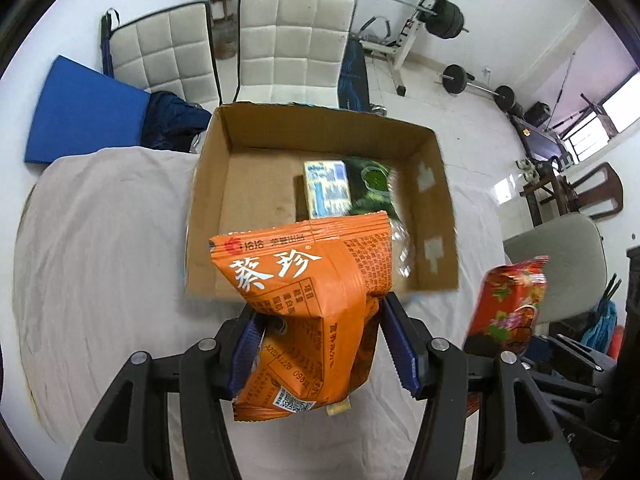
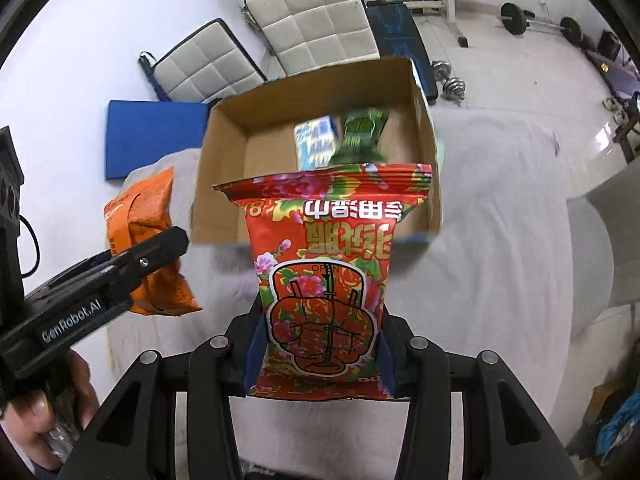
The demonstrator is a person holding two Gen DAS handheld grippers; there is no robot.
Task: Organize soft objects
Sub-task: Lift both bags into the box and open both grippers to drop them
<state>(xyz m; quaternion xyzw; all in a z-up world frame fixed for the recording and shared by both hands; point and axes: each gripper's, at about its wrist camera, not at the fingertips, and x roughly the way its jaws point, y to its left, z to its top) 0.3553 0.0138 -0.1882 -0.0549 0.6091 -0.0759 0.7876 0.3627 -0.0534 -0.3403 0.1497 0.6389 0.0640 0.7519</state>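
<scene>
My left gripper point(image 1: 316, 332) is shut on an orange snack bag point(image 1: 312, 292) and holds it above the table, just before the near wall of an open cardboard box point(image 1: 320, 128). My right gripper point(image 2: 320, 344) is shut on a red flowered snack bag point(image 2: 324, 264), also held up in front of the box point(image 2: 312, 96). Inside the box lie a blue-and-white pack point(image 1: 326, 188) and a green bag point(image 1: 370, 184). The red bag shows at the right of the left wrist view point(image 1: 508, 300); the orange bag shows at the left of the right wrist view point(image 2: 148, 232).
The box stands on a table under a pale cloth point(image 1: 100, 248). Behind it are two white padded chairs point(image 1: 296, 44), a blue mat point(image 1: 84, 112) and weight equipment point(image 1: 440, 20). A grey chair point(image 1: 560, 256) stands at the right.
</scene>
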